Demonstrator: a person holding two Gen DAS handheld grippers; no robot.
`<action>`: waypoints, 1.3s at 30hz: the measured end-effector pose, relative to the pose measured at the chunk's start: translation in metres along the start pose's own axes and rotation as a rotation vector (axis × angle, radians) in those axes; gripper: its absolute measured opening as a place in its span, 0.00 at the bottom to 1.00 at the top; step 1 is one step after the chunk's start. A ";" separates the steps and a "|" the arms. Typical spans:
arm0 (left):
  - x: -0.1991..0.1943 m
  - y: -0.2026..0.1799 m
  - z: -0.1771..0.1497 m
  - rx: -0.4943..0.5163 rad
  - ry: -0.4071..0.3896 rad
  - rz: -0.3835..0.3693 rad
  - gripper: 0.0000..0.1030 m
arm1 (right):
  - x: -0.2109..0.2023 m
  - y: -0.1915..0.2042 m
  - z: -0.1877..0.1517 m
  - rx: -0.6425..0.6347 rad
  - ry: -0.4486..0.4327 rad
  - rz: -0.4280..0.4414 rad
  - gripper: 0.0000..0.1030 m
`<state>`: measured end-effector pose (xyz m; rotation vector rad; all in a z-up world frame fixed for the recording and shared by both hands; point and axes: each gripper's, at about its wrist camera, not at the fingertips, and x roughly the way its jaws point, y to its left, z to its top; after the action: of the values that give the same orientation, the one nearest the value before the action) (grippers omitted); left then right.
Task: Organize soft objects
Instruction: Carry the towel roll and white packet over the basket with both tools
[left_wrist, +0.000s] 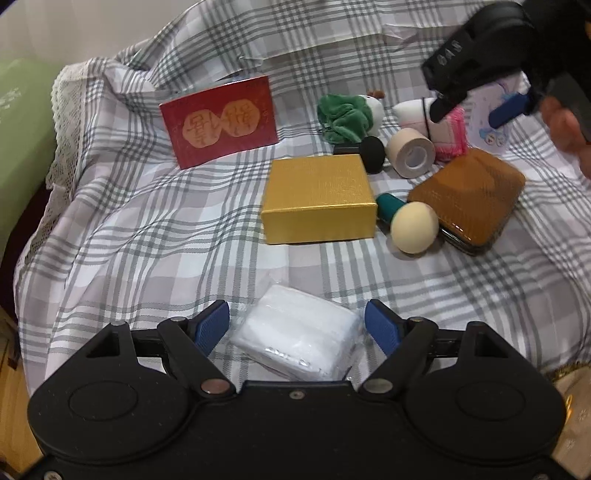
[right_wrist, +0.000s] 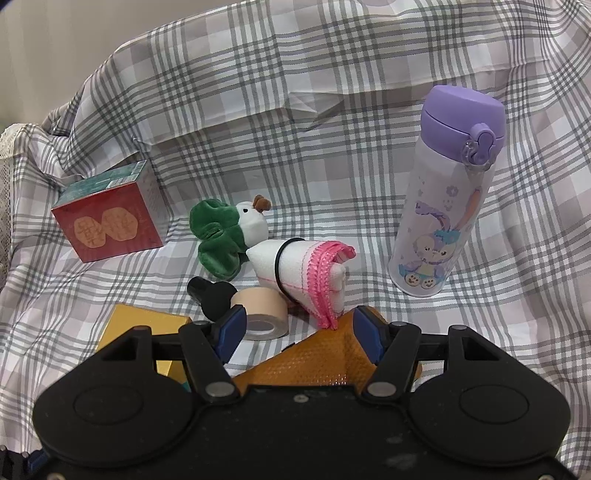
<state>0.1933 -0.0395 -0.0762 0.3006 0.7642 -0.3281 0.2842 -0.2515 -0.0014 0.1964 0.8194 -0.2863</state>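
My left gripper is open, its blue pads on either side of a white wrapped tissue pack lying on the checked cloth, not touching it. My right gripper is open and empty, hovering above the orange-brown case and facing a rolled white cloth with pink trim. The right gripper also shows in the left wrist view, above the cloth roll. A green and white plush toy lies left of the roll; it also shows in the left wrist view.
A gold box, a red box, a beige tape roll, a black sponge applicator, a cream sponge with teal handle and the orange-brown case lie on the cloth. A purple bottle stands at the right.
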 end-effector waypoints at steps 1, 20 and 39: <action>0.000 -0.002 -0.001 0.009 0.000 0.000 0.76 | 0.000 0.000 0.000 0.000 -0.002 0.000 0.61; 0.008 -0.003 0.012 -0.089 0.029 -0.077 0.66 | 0.084 0.030 0.026 -0.103 0.012 -0.188 0.70; -0.088 0.007 0.035 -0.168 -0.038 -0.031 0.64 | -0.117 -0.013 0.001 -0.021 -0.223 -0.025 0.69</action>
<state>0.1583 -0.0306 0.0112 0.1243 0.7546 -0.2962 0.2046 -0.2433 0.0855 0.1314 0.6046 -0.3171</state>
